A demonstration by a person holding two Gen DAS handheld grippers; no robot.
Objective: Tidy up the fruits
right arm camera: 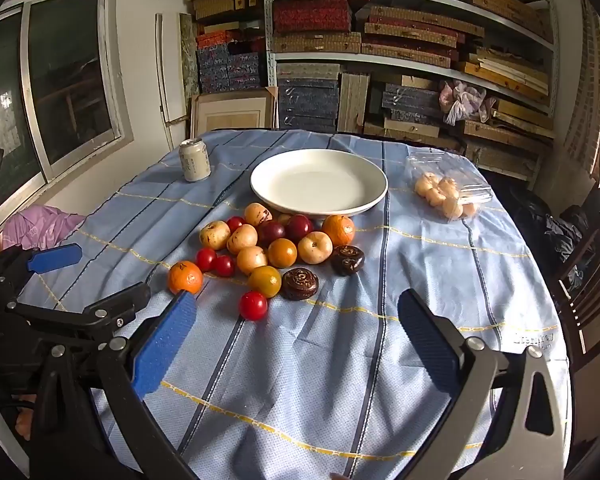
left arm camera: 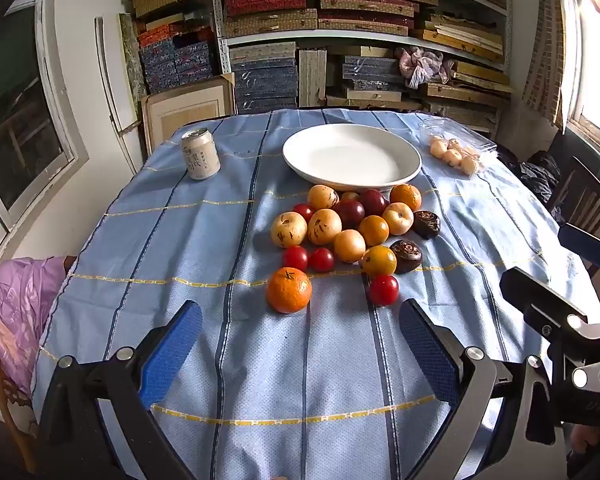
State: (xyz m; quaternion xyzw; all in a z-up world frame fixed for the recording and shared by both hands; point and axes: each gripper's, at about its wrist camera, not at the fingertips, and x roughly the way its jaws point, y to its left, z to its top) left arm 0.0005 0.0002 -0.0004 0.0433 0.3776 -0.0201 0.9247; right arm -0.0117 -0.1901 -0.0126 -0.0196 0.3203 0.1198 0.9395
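Note:
A pile of loose fruit (left arm camera: 348,228) (right arm camera: 276,248) lies on the blue striped tablecloth in front of a white plate (left arm camera: 352,156) (right arm camera: 318,182) that holds nothing. Nearest the camera are an orange mandarin (left arm camera: 289,290) (right arm camera: 185,278) and a red cherry tomato (left arm camera: 383,289) (right arm camera: 253,305). Two dark brown water chestnuts (left arm camera: 406,256) (right arm camera: 300,284) sit on the pile's right. My left gripper (left arm camera: 300,320) hovers open just short of the mandarin. My right gripper (right arm camera: 296,316) is open too, short of the tomato, nothing between its blue pads.
A drink can (left arm camera: 200,154) (right arm camera: 195,160) stands at the far left of the table. A clear plastic box of pale fruit (left arm camera: 458,152) (right arm camera: 446,192) lies at the far right. Shelves of boxes fill the back wall. A dark chair (left arm camera: 584,196) stands at the right.

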